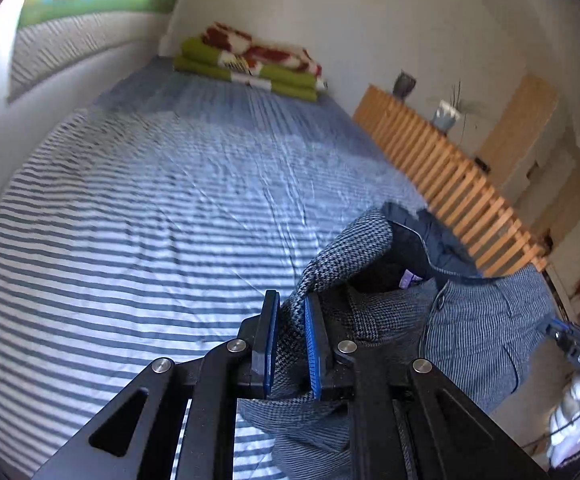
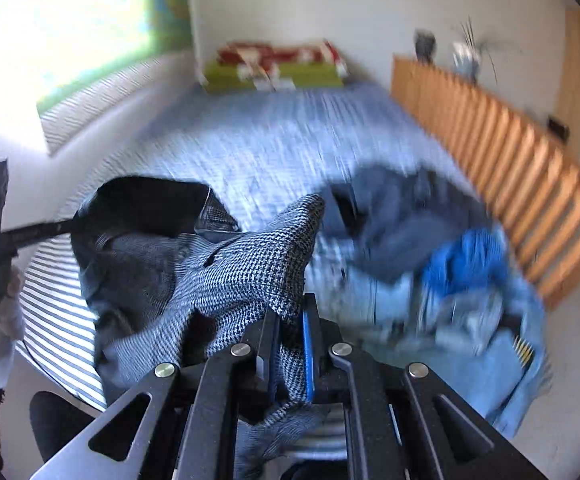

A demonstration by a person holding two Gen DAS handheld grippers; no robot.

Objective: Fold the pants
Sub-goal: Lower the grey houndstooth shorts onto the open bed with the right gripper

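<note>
Both grippers, L (image 1: 292,334) & R (image 2: 290,344), clamped on pants (image 1: 370,320) waistband; it spans between your hands, legs hang below, bed (image 1: 149,200) ahead.

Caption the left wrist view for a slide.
Left gripper shut on the checked pants' waistband, lifted over the striped bed.

Bedroom, striped bed (image 1: 149,200), folded blankets (image 1: 249,62)

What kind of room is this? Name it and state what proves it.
Most likely a bedroom: a bed with a striped sheet, folded blankets stacked at its far end, and a wooden slatted sideboard along the wall.
</note>
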